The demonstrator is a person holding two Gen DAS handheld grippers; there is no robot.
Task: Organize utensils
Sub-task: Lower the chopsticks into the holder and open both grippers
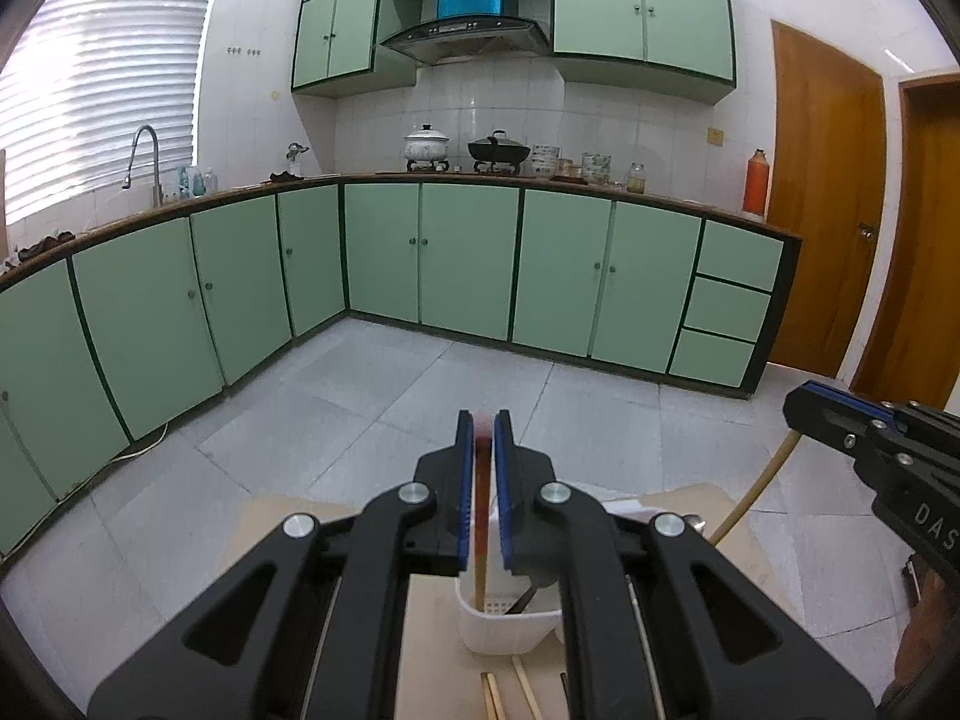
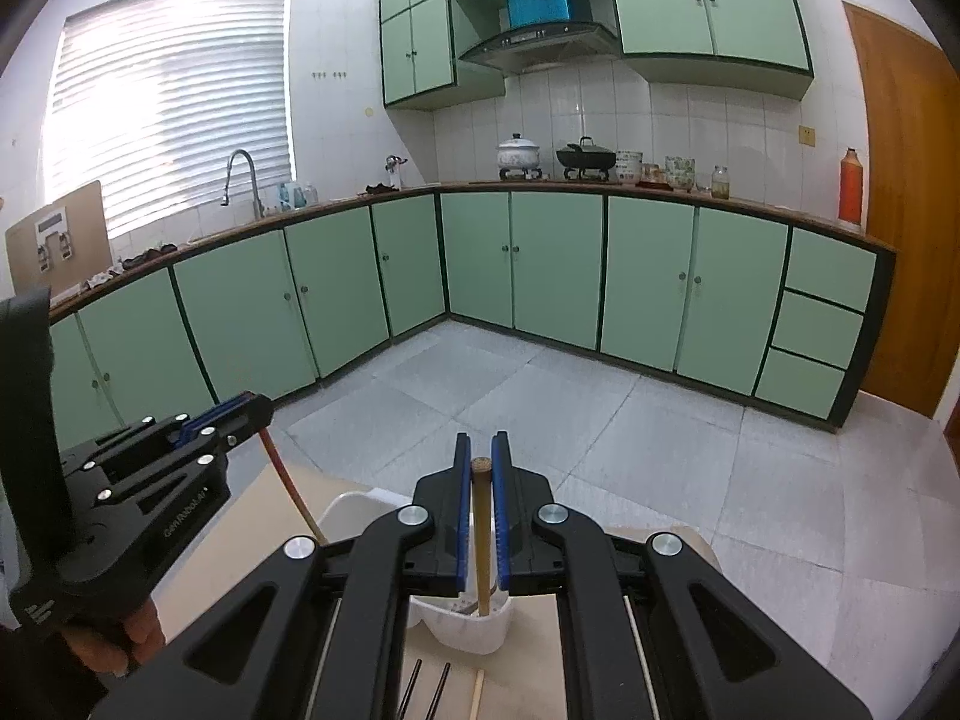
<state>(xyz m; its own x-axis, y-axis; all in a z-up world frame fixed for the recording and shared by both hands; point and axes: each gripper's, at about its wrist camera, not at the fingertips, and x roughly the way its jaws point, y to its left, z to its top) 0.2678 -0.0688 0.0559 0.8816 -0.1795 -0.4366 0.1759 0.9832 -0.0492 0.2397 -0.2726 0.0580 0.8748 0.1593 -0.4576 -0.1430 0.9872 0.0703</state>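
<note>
My left gripper (image 1: pixel 483 420) is shut on a red-topped wooden chopstick (image 1: pixel 482 480), which stands upright with its lower end inside a white perforated utensil holder (image 1: pixel 504 630). In the right wrist view, my right gripper (image 2: pixel 482 444) is shut on a plain bamboo chopstick (image 2: pixel 482 516), and its lower end also dips into the holder (image 2: pixel 474 630). Each gripper shows in the other's view: the right gripper (image 1: pixel 801 405) with its pale chopstick (image 1: pixel 756 486), and the left gripper (image 2: pixel 258 408) with its reddish chopstick (image 2: pixel 288 480). A dark utensil leans inside the holder.
The holder stands on a light wooden tabletop (image 1: pixel 282 528). Loose wooden chopsticks (image 1: pixel 492 696) lie in front of it, and two dark chopsticks (image 2: pixel 426 690) lie beside a pale one (image 2: pixel 477 696). A person's hand (image 2: pixel 138 630) holds the left gripper. Green cabinets and tiled floor lie beyond.
</note>
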